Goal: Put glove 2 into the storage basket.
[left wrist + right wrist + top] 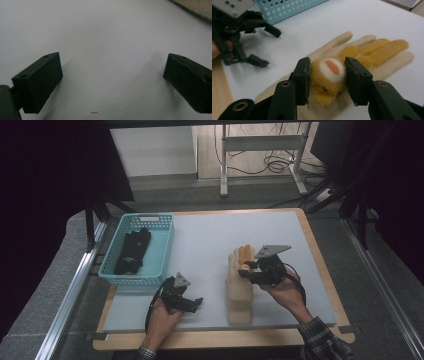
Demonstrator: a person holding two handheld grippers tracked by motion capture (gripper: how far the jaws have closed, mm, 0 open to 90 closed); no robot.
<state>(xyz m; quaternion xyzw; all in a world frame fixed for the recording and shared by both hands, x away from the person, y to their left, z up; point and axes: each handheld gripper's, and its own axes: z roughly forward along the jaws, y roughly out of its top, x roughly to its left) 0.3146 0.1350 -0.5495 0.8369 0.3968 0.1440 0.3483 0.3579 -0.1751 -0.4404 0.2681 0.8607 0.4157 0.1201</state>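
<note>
The right gripper point(327, 82) is clamping an orange glove point(342, 72) lying atop a cream glove point(387, 67) on the desk point(200, 245), likely lifting it toward the blue basket point(107, 265), while the left gripper point(112, 80) is resting wide open and empty.

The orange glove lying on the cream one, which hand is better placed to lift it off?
The right. Its claw already has its jaws closed on the orange glove, which lies on the cream glove. The left claw sits open over bare table, apart from both gloves.
</note>
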